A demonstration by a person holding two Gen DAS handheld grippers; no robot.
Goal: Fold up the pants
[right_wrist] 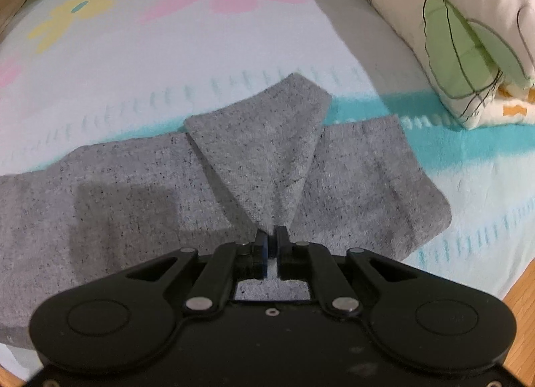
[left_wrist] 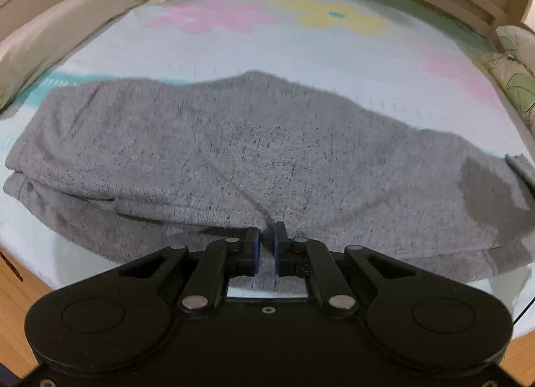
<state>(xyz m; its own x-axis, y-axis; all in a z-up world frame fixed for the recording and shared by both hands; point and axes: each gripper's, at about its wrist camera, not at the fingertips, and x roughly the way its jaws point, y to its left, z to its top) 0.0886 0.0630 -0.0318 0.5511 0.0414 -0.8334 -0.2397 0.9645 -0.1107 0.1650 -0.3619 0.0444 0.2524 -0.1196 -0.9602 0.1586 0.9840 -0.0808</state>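
Note:
Grey knit pants (left_wrist: 234, 139) lie folded lengthwise across the pastel bed sheet (left_wrist: 301, 52). In the left wrist view a crease in the near edge runs straight into my left gripper (left_wrist: 266, 236). Its blue pads (left_wrist: 256, 246) stand a narrow gap apart with grey cloth pinched between them. In the right wrist view the pants (right_wrist: 133, 193) show their leg end. A triangular flap (right_wrist: 267, 153) is drawn up into a peak that ends at my right gripper (right_wrist: 271, 236), whose jaws are nearly together on the cloth tip.
A rolled quilt with a green leaf print (right_wrist: 451, 36) lies at the right side of the bed, also the quilt (left_wrist: 515, 76). A beige pillow (left_wrist: 60, 32) sits at the far left. Wooden floor (right_wrist: 521, 300) shows beyond the near bed edge.

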